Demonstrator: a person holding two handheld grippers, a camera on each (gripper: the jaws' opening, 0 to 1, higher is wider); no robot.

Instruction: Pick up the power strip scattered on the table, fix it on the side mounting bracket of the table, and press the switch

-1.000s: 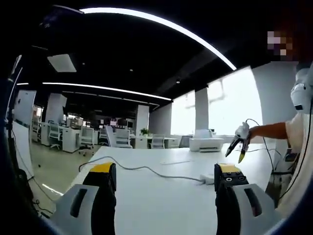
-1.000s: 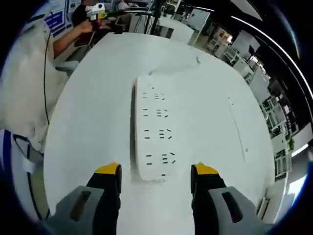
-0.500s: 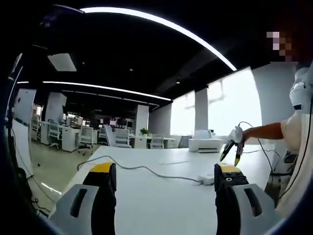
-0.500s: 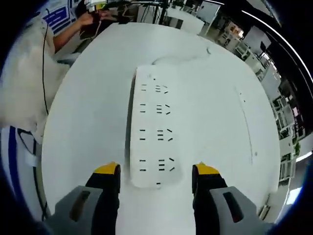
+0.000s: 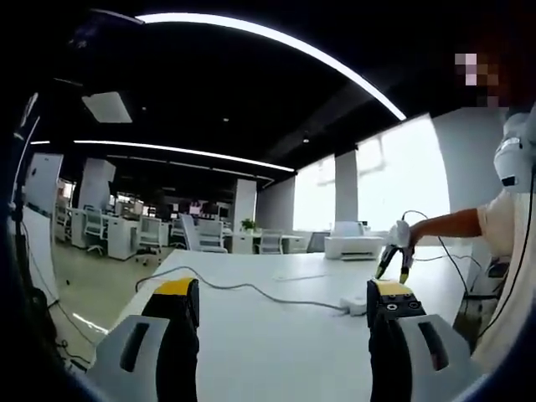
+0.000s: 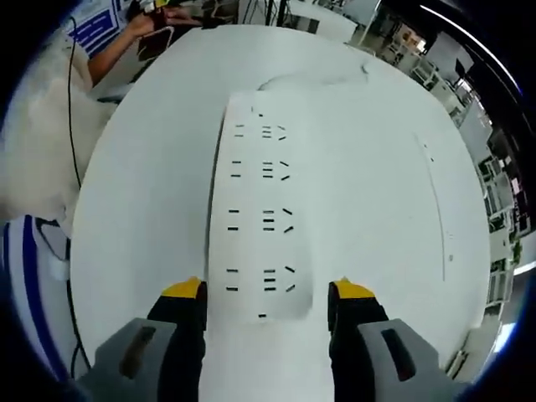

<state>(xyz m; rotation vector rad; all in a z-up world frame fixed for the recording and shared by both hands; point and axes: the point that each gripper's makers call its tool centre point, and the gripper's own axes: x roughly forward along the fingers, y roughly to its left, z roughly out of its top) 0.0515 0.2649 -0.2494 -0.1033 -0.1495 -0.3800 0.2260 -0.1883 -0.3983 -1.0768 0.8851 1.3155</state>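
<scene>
White covers the table (image 5: pixel 276 335) in the left gripper view, where the left gripper (image 5: pixel 285 306) hangs low over it, jaws apart and holding nothing. A grey cable (image 5: pixel 251 290) runs across the tabletop to the power strip (image 5: pixel 355 306), which lies far right, just beside the right jaw tip. Beyond it the right gripper (image 5: pixel 394 270) hangs from a person's hand.

In the right gripper view, the right gripper (image 6: pixel 266 303) hovers with jaws apart over the near end of the power strip (image 6: pixel 261 218), which lies flat on the table (image 6: pixel 377 209), its length running away, sockets up.
</scene>
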